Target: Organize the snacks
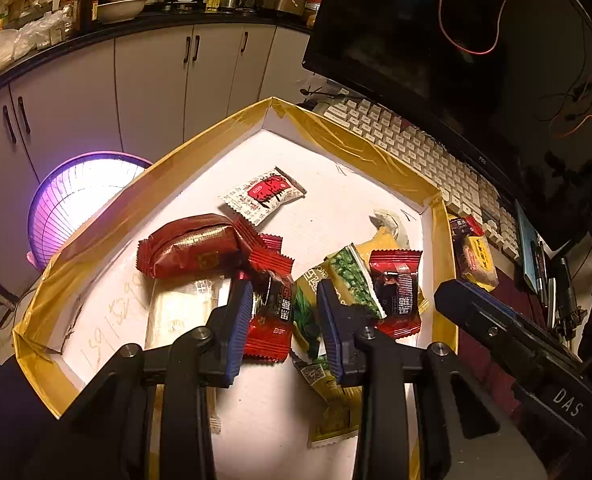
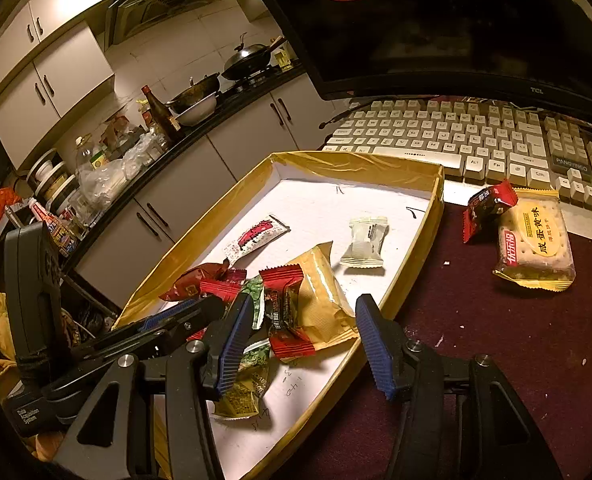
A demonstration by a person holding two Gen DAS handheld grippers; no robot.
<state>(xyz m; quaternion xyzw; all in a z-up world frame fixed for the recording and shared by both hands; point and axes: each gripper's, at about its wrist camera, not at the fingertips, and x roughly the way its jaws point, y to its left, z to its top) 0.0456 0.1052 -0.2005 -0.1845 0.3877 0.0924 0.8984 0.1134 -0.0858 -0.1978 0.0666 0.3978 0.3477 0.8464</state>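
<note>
With my left hand-held gripper (image 1: 284, 320) narrow and my right hand-held gripper (image 2: 304, 340) wide, both empty over the box (image 2: 436, 200), I judge the biscuit packet (image 2: 536, 248) on the tabletop (image 2: 496, 340) comes next.

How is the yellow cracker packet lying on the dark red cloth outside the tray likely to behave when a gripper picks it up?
The yellow cracker packet would probably hold its shape, since it sits blocky and square-edged. Its glossy film may slip between the pads, and the crackers seen through it could crack under a hard squeeze. It likely won't roll, lying flat on the cloth.
</note>
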